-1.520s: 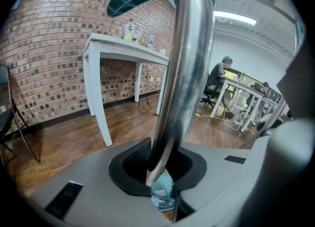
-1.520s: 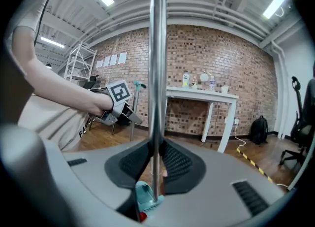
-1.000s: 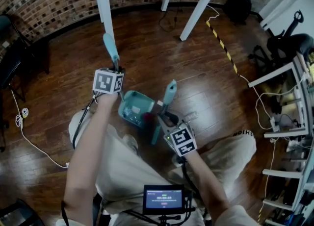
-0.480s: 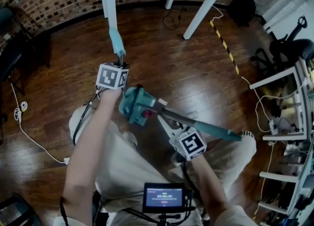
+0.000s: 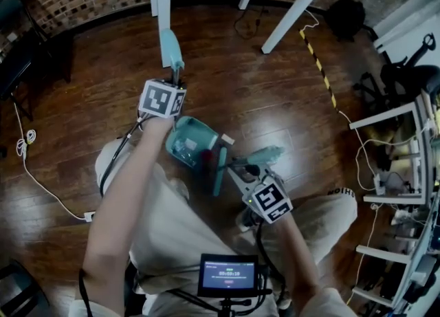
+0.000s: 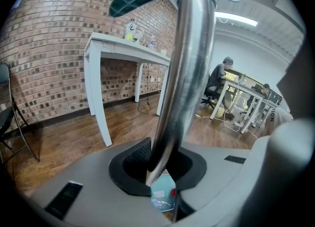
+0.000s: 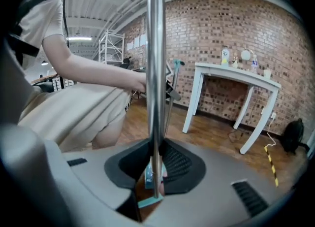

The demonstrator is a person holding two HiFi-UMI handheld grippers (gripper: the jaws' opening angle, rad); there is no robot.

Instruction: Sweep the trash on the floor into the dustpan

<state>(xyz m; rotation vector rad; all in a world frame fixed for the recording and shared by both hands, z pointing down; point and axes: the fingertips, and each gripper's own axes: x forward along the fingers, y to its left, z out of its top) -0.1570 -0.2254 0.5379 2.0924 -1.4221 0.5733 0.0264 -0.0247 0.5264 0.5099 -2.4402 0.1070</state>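
The left gripper (image 6: 162, 169) has its jaws clamped tight on the metal pole (image 6: 184, 73) of the dustpan (image 5: 194, 140), which sits on the wood floor (image 5: 261, 95) just in front of the person's legs. Down in the pan lie a clear wrapper (image 5: 181, 150) and a small red piece (image 5: 205, 163), so the trash looks to be in. The right gripper (image 7: 155, 164) is closed on the thin pole of the broom (image 7: 156, 48), and the broom's head (image 5: 218, 170) stands right at the pan's edge.

Here's the danger. The pan hangs off a long pole, so any twist of the left wrist could tip it and let the wrapper slide back out. A hard flick of the broom could shove the pan or bounce that light wrapper clear. Both poles are smooth metal, and a loose squeeze might let one spin in the jaws. A white scrap (image 5: 226, 140) sits by the rim; whether it's trash can't be told.
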